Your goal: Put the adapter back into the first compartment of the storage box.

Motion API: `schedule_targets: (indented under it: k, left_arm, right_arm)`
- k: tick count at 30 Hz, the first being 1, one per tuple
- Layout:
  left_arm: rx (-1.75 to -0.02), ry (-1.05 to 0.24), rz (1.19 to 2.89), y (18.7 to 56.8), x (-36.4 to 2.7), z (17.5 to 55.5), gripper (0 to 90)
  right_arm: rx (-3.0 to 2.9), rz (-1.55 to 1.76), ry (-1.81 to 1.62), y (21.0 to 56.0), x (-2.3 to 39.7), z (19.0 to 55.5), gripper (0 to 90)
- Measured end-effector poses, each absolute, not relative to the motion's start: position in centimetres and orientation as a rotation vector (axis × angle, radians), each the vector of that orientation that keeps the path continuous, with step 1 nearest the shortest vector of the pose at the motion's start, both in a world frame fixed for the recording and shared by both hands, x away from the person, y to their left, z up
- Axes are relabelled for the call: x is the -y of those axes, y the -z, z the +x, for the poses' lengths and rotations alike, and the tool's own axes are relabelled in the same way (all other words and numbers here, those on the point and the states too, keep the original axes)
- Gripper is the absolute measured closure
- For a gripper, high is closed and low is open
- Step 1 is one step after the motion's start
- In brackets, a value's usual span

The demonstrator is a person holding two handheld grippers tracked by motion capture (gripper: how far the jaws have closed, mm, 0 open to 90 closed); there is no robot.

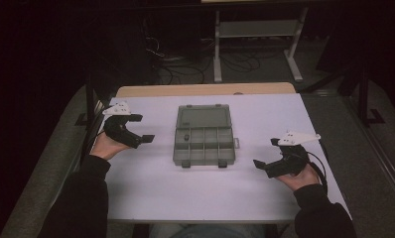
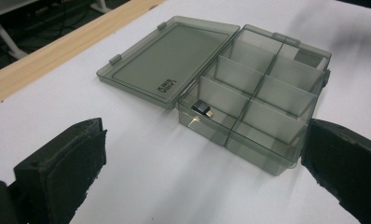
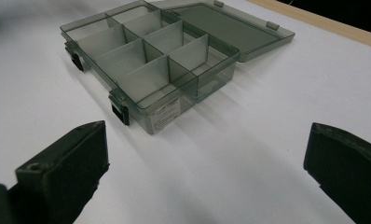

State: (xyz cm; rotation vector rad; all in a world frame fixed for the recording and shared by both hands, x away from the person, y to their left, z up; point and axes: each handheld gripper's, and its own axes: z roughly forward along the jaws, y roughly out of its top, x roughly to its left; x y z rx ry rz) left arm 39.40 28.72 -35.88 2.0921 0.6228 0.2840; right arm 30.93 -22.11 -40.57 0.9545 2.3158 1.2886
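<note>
High view: compartment box (image 1: pixel 204 135) lies mid-tabletop (image 1: pixel 265 193), nearer far edge, lid flat open toward far edge. Left gripper (image 1: pixel 141 128) near left edge, jaws spread, holding nothing. Right gripper (image 1: pixel 266 152) near right edge, jaws spread, holding nothing.

Left gripper view: small black part (image 2: pixel 201 108) in box's corner compartment beside lid hinge.

Right gripper view: box (image 3: pixel 151 65) ahead, well apart from jaws; two latches on front wall.

The small black part (image 2: pixel 201 108) in the organizer box (image 2: pixel 267 100) is showing too small to identify.
</note>
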Motion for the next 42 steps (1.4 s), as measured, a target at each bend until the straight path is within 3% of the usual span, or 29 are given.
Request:
schedule_targets:
  k: [42]
  left_arm:
    - [-0.722,-0.428,1.908,38.4,-33.2,33.3,0.0]
  right_arm:
    - [-2.297,0.955,-1.304,40.4,22.3,30.8,0.0]
